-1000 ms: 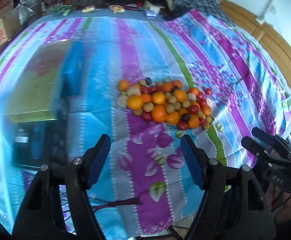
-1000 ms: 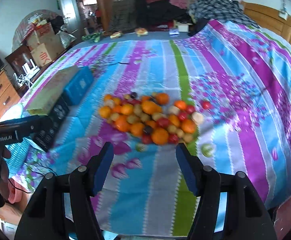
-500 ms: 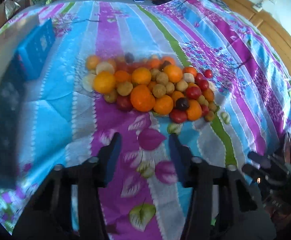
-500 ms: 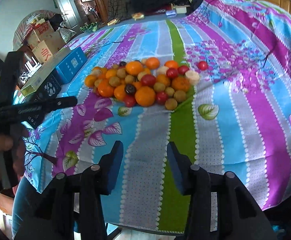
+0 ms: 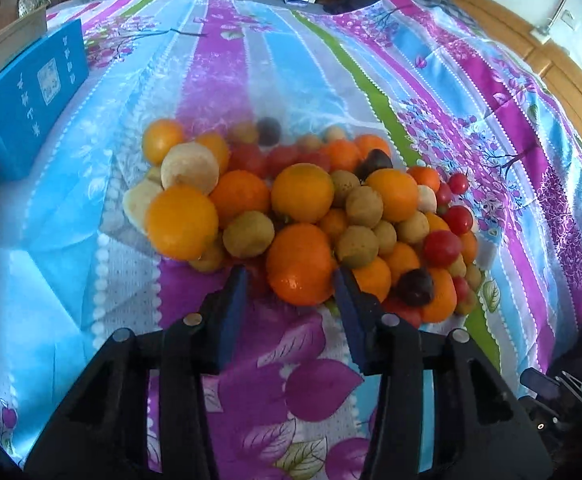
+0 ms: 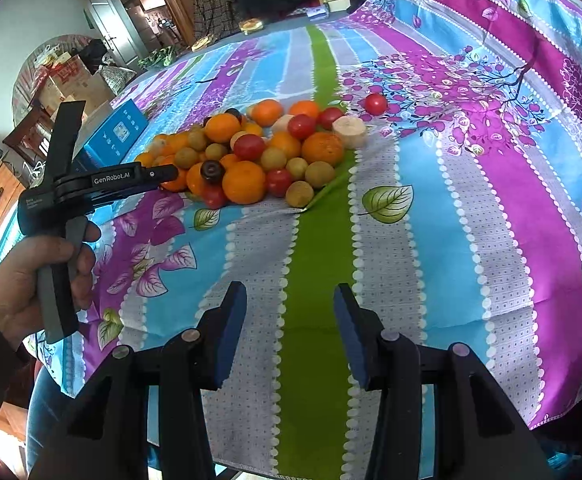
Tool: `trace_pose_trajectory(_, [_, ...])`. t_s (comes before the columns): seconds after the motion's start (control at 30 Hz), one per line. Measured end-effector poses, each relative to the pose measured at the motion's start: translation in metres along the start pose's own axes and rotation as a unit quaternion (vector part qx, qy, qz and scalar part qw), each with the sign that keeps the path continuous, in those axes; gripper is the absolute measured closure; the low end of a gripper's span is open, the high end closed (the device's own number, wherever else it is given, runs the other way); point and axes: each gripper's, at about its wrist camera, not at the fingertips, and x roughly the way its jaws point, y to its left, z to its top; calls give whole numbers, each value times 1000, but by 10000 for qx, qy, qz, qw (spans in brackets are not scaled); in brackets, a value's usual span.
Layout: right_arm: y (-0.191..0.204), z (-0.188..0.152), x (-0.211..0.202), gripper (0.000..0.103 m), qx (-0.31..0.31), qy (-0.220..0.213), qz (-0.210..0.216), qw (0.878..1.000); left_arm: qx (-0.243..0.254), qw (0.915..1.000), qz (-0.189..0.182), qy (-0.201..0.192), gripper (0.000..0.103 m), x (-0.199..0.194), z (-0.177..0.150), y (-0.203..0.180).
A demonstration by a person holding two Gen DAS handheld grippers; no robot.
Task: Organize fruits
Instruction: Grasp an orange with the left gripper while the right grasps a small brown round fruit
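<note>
A heap of mixed fruit (image 5: 311, 208) lies on a striped floral cloth: oranges, red tomatoes, small brown round fruits, dark plums and pale pieces. My left gripper (image 5: 289, 292) is open, its blue pads on either side of a large orange (image 5: 301, 266) at the heap's near edge, not closed on it. The heap also shows in the right wrist view (image 6: 251, 152). My right gripper (image 6: 289, 316) is open and empty over the cloth, well short of the heap. The left gripper (image 6: 163, 174), held in a hand, shows there at the heap's left edge.
A blue box (image 5: 27, 100) lies left of the heap, also in the right wrist view (image 6: 115, 134). One red tomato (image 6: 375, 103) sits apart at the far right. Cardboard boxes (image 6: 71, 80), clothes and furniture stand beyond the cloth. The cloth's front edge (image 6: 411, 452) hangs below the right gripper.
My left gripper has moved forward to the heap and narrowed around the large orange. My right gripper has moved closer and lower over the cloth, its jaws still open.
</note>
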Motion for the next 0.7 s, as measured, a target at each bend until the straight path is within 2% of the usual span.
trace_pose_trajectory(0.07, [0,0,0,53,20,-20,2,10000,90,9999,-99,-97,70,-4,0,-3])
trace_pose_trajectory(0.13, [3,1,0,53,27,-41,19,10000,214,9996,-71,-195,70,-9,-1,-7])
trace_pose_trajectory(0.27, [8,0,-3,53,37,-103,62,9999,379,9987,-246,-225,70,-28,-19,-8])
trace_pose_trajectory(0.43, [12,-6,1,53,-5,1,101,9999,-2,9990,-433,-69,68,-45,-63,14])
trace_pose_trajectory(0.5, [14,-8,2,53,-25,18,117,9999,-131,9994,-310,-48,68,-54,-79,25])
trace_pose_trajectory(0.6, [16,-11,3,53,-61,38,136,9999,-3,10000,-1,-43,68,-65,-91,30])
trace_pose_trajectory(0.7, [18,-13,3,52,-91,44,169,9998,190,9996,166,-133,59,-76,-98,30])
